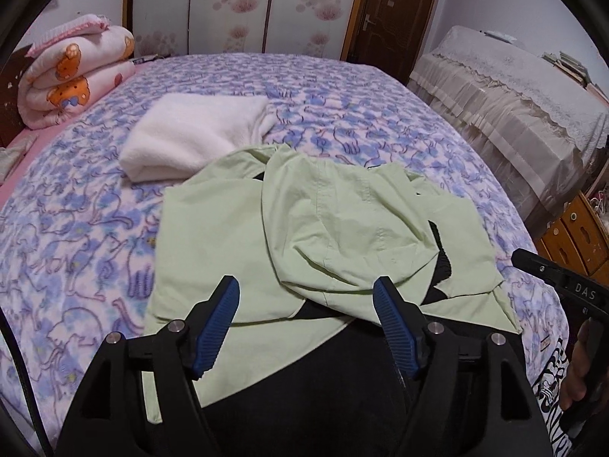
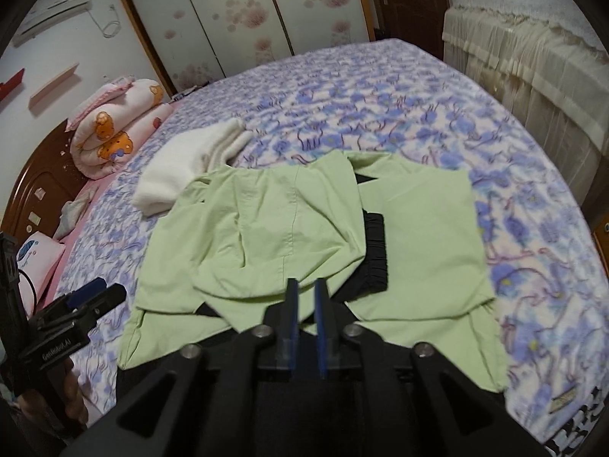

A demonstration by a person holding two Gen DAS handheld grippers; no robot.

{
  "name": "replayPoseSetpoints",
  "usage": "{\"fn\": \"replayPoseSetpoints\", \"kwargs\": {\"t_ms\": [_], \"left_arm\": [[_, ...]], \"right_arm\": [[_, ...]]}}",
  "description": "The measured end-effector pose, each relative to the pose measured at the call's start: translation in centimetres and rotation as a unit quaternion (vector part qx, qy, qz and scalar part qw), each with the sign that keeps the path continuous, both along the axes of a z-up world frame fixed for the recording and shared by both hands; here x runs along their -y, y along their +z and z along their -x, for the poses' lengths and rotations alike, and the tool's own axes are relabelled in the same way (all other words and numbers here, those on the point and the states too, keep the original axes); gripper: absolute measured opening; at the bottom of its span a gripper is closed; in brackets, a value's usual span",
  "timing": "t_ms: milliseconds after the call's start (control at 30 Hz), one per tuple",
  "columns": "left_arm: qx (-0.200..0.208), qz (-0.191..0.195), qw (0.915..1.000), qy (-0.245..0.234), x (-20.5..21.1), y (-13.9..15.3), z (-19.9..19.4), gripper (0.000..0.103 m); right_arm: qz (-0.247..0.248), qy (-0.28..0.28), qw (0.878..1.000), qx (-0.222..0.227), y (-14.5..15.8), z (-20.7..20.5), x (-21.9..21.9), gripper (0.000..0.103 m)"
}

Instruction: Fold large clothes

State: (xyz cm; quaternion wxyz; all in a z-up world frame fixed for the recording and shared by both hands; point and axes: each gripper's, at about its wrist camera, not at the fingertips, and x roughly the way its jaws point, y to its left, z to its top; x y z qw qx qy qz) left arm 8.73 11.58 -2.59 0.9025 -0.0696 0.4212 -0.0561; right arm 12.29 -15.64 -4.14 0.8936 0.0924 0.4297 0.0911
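Observation:
A light green garment (image 1: 213,228) (image 2: 422,228) with black lining lies partly folded on the floral bed cover (image 1: 76,236). One green flap lies over its middle, and a black elastic cuff (image 2: 375,255) shows beside that flap. My left gripper (image 1: 306,289) hovers over the garment's near edge, its blue pads wide apart with nothing between them. My right gripper (image 2: 306,289) is above the same near edge. Its pads stand a narrow gap apart and no cloth is pinched in them. The left gripper (image 2: 99,291) also shows at the left edge of the right wrist view.
A folded white fleece (image 1: 190,137) (image 2: 182,163) lies just beyond the garment. A rolled pink quilt (image 1: 72,72) sits at the bed's head by the wooden headboard (image 2: 34,190). Lace-covered furniture (image 1: 514,114) and wooden drawers (image 1: 578,228) stand right of the bed.

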Motion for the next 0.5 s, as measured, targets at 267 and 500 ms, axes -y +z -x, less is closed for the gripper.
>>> {"fn": "replayPoseSetpoints", "kwargs": {"t_ms": [267,500], "left_arm": [[0.023,-0.009,0.9997,0.008,-1.3,2.6,5.9,0.087],[0.0,-0.017,0.9998,0.007,-2.0,1.3,9.3,0.089]], "right_arm": [[0.025,0.018,0.999,0.035,2.4,6.1,1.9,0.043],[0.05,0.033,0.998,0.022,2.1,9.1,4.1,0.043]]}}
